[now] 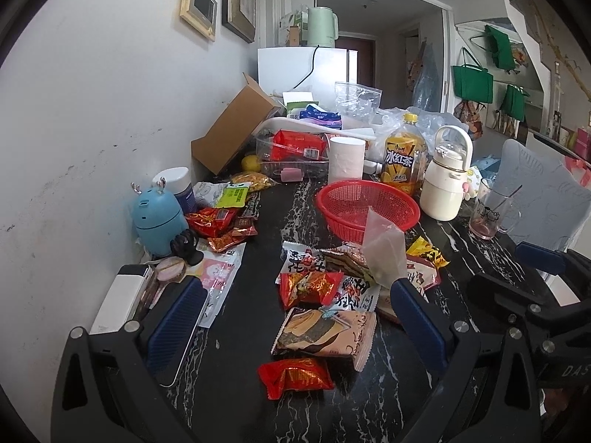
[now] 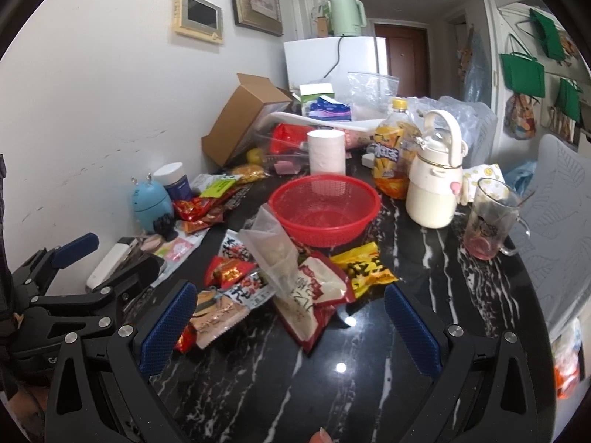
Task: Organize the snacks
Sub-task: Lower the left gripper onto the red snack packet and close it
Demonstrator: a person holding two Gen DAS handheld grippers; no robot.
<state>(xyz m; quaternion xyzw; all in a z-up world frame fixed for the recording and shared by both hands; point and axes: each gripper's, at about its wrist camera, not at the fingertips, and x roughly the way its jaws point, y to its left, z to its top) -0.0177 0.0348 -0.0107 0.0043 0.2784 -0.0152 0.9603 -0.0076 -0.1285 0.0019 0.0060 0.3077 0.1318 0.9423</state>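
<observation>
A pile of snack packets [image 1: 325, 288] lies on the black marble table [image 1: 236, 387], also seen in the right wrist view [image 2: 295, 288]. A red mesh basket [image 1: 365, 206] stands empty behind the pile; it shows in the right wrist view [image 2: 325, 210] too. A clear plastic bag [image 1: 382, 251] sticks up from the pile. A red packet [image 1: 295, 376] lies nearest my left gripper [image 1: 295, 321], which is open and empty above the pile. My right gripper [image 2: 291, 328] is open and empty, just in front of the pile. More red packets [image 1: 218, 225] lie by the wall.
A blue figurine [image 1: 157, 217], a white power bank [image 1: 118, 302], a cardboard box [image 1: 236, 129], a paper roll [image 1: 345, 160], an iced tea bottle [image 1: 402, 158], a cream flask [image 1: 445, 181] and a glass mug [image 1: 491, 214] crowd the table. A wall runs along the left.
</observation>
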